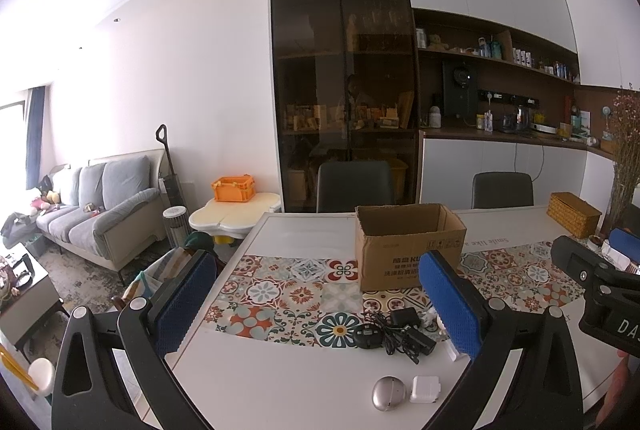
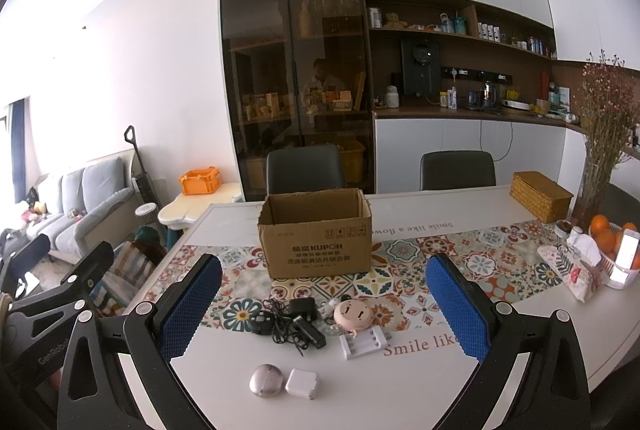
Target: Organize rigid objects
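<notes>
An open, empty cardboard box (image 2: 318, 234) stands on the patterned table runner; it also shows in the left wrist view (image 1: 408, 246). In front of it lie black chargers with tangled cables (image 2: 290, 322), a pink round gadget (image 2: 354, 314), a white battery charger (image 2: 364, 342), a silver round object (image 2: 266, 380) and a white square adapter (image 2: 302, 383). The left wrist view shows the cables (image 1: 394, 332), silver object (image 1: 388, 392) and adapter (image 1: 425, 389). My left gripper (image 1: 320, 298) and right gripper (image 2: 324, 306) are open and empty, hovering above the near table edge.
A woven basket (image 2: 540, 196), a vase of dried flowers (image 2: 600, 150), a tissue pouch (image 2: 568, 270) and a bowl of oranges (image 2: 608, 242) stand at the table's right. Two chairs (image 2: 306, 168) stand behind the table. A sofa (image 1: 96, 206) and orange crate (image 1: 234, 187) are to the left.
</notes>
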Action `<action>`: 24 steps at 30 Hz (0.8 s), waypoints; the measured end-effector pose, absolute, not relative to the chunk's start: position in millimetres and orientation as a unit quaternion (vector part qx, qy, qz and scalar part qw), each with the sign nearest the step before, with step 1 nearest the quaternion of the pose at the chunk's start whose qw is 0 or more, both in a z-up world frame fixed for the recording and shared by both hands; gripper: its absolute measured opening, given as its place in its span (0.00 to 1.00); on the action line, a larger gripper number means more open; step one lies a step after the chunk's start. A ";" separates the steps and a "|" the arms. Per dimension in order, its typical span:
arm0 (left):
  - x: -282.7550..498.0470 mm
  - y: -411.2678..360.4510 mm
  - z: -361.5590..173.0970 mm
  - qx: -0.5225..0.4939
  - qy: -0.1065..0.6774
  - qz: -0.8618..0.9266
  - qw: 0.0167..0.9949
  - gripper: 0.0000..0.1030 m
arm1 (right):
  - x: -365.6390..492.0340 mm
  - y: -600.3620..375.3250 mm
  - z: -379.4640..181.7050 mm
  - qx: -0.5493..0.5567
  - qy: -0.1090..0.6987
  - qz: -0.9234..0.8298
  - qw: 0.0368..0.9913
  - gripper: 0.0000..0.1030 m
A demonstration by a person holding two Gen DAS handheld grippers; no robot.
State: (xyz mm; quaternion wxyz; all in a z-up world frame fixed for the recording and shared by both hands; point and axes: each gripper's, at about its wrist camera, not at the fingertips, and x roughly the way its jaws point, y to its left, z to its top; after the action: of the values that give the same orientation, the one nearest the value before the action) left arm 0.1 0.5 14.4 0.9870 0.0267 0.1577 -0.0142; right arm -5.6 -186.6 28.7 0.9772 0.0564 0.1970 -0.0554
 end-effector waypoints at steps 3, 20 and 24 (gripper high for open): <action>0.0 0.8 14.2 0.026 0.158 -0.015 0.987 1.00 | -6.5 -186.7 26.8 0.056 0.196 -0.056 0.977 0.99; 13.3 -0.5 -4.6 0.031 0.196 -0.008 0.980 1.00 | 7.1 -186.5 20.4 0.049 0.227 -0.047 0.972 0.99; 21.4 3.3 -25.1 0.027 0.232 0.007 0.972 1.00 | 18.8 -184.8 2.2 0.043 0.263 -0.037 0.963 0.99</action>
State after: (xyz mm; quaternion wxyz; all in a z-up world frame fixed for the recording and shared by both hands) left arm 21.4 3.3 -25.1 0.9724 0.0267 0.2319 0.0066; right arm 18.8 -184.8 2.2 0.9631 0.0428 0.2631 -0.0372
